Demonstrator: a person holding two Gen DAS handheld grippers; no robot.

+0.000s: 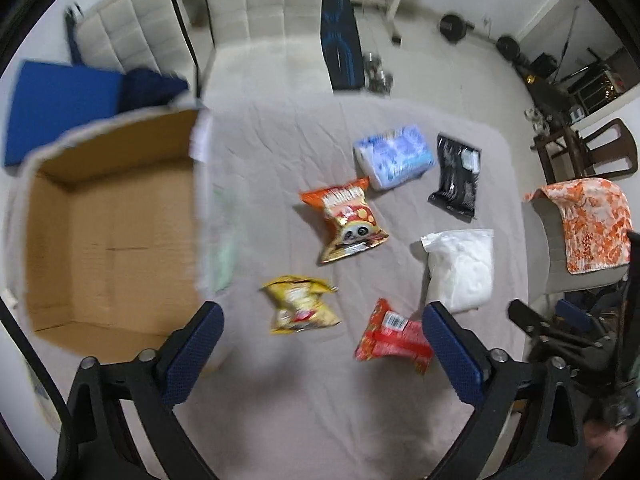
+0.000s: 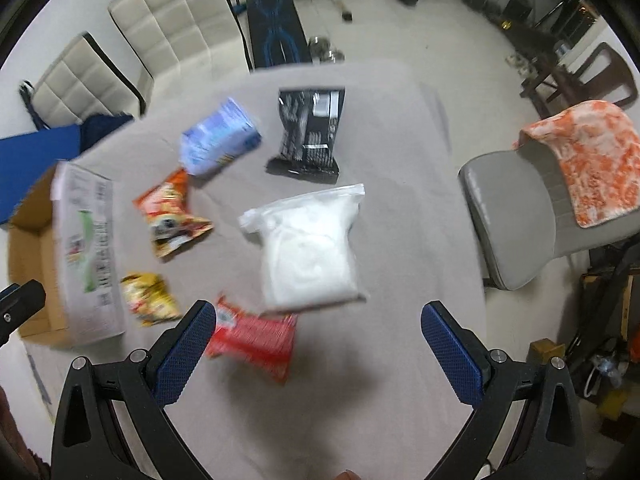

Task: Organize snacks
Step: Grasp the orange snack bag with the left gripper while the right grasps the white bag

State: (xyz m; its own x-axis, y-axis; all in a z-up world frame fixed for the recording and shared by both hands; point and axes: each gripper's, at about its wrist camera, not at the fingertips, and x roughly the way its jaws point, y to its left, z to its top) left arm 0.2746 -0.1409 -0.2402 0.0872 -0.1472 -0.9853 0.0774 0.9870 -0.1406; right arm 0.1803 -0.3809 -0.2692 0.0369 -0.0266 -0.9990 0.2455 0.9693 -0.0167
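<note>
Several snack packs lie on a grey cloth-covered table (image 1: pixel 280 420). An orange panda bag (image 1: pixel 346 220) sits mid-table, with a yellow bag (image 1: pixel 300 308) and a red bag (image 1: pixel 394 336) nearer me. Further off lie a blue pack (image 1: pixel 394 156), a black pack (image 1: pixel 456 178) and a white pouch (image 1: pixel 460 270). An empty cardboard box (image 1: pixel 112 232) stands at the left. My left gripper (image 1: pixel 320 324) hangs open above the yellow and red bags, holding nothing. My right gripper (image 2: pixel 318 324) is open over the red bag (image 2: pixel 254 338), below the white pouch (image 2: pixel 308 246).
Cream chairs (image 1: pixel 256 4) stand beyond the table's far edge and a blue cushion (image 1: pixel 60 100) lies behind the box. A grey chair with an orange towel (image 2: pixel 584 160) stands to the right. Gym weights and a bench (image 1: pixel 340 48) fill the floor behind.
</note>
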